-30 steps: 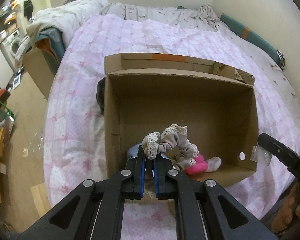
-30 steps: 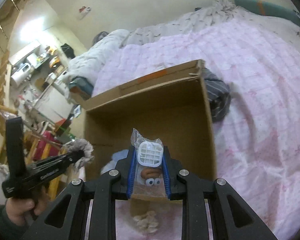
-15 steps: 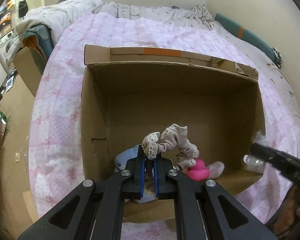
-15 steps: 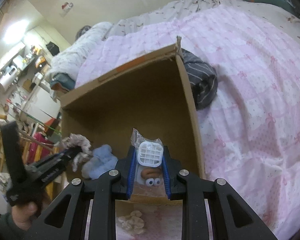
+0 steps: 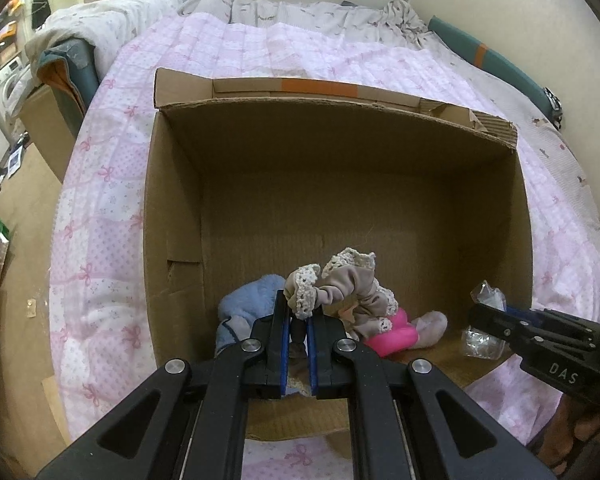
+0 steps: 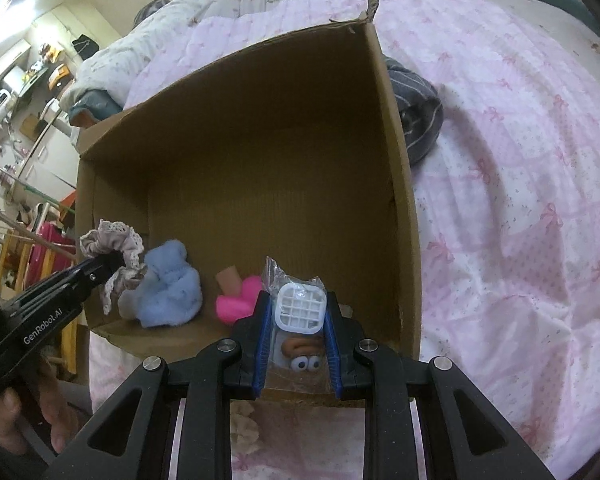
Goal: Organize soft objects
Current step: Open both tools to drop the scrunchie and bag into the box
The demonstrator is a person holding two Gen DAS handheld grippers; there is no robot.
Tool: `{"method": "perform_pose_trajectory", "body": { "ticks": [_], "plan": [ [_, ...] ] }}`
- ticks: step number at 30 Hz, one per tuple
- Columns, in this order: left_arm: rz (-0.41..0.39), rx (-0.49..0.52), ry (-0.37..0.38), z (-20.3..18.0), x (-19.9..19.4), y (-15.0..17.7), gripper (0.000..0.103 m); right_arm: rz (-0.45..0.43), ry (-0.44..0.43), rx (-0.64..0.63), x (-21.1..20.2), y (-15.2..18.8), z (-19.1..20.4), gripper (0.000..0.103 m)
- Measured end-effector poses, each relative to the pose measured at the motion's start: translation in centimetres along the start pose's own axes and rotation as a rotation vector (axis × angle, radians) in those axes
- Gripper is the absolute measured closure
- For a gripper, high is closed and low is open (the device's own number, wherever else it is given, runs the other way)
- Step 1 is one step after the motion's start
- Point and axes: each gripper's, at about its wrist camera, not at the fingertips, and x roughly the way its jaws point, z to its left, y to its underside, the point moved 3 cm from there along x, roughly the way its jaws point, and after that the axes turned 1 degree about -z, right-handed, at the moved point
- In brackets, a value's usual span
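Observation:
An open cardboard box stands on a pink quilted bed. My left gripper is shut on a beige lace-trimmed scrunchie, held over the box's near left corner. My right gripper is shut on a clear plastic bag with a white grid toy, held over the box's near right part. Inside the box lie a blue fluffy item and a pink soft toy.
A dark striped cloth lies on the bed beside the box's right wall. A rumpled duvet and pillows are at the bed's far end. Floor and cluttered shelves lie to the left. A beige soft lump lies before the box.
Both grippers have moved forward, over the box's near edge, each keeping hold of its item. The box looks larger and closer in both views.

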Motion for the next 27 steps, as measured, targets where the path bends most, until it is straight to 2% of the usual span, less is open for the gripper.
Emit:
{"method": "perform_pose_trajectory", "body": {
  "ticks": [4, 6, 7, 8, 9, 10, 11, 16, 18, 19, 20, 21, 22, 27],
  "plan": [
    [0.025, -0.011, 0.000, 0.2, 0.6, 0.2, 0.094, -0.002, 0.000, -0.005, 0.1, -0.2, 0.0, 0.077],
    [0.040, -0.018, 0.013, 0.2, 0.8, 0.3, 0.084, 0.004, 0.000, -0.007, 0.1, -0.2, 0.0, 0.077],
    [0.044, -0.022, 0.017, 0.1, 0.9, 0.4, 0.074, 0.006, 0.000, -0.008, 0.2, -0.2, 0.1, 0.077],
    [0.044, -0.025, 0.024, 0.0, 0.9, 0.4, 0.059, 0.008, -0.001, -0.010, 0.2, -0.2, 0.1, 0.077],
    [0.044, -0.026, 0.026, 0.0, 0.8, 0.4, 0.050, 0.007, -0.001, -0.013, 0.2, -0.2, 0.2, 0.077],
    [0.041, -0.026, 0.027, -0.1, 0.7, 0.4, 0.036, 0.006, -0.003, -0.014, 0.1, -0.2, 0.2, 0.077],
    [0.026, -0.024, 0.026, -0.2, 0.5, 0.3, 0.033, 0.006, -0.004, -0.014, 0.1, -0.2, 0.2, 0.077],
    [0.022, 0.007, -0.006, -0.8, 0.3, 0.5, 0.033, 0.003, -0.010, -0.008, 0.3, -0.2, 0.2, 0.077],
    [0.025, 0.010, -0.018, -0.8, 0.4, 0.4, 0.033, -0.003, -0.008, -0.008, 0.2, -0.3, 0.3, 0.074],
    [0.019, 0.008, -0.014, -0.8, 0.3, 0.4, 0.033, -0.004, -0.006, -0.007, 0.2, -0.3, 0.2, 0.068],
    [0.014, 0.007, -0.011, -0.7, 0.1, 0.5, 0.033, -0.003, -0.008, -0.003, 0.2, -0.3, 0.1, 0.049],
    [0.011, 0.006, -0.007, -0.8, 0.0, 0.5, 0.033, -0.004, -0.010, 0.008, 0.2, -0.4, 0.0, 0.036],
    [0.008, 0.004, -0.001, -0.8, -0.1, 0.5, 0.033, -0.015, -0.023, 0.019, 0.0, -0.5, 0.0, 0.028],
    [0.029, -0.014, 0.014, -0.2, 0.3, 0.4, 0.033, -0.026, -0.042, 0.018, -0.3, -0.7, 0.3, 0.028]
  ]
}}
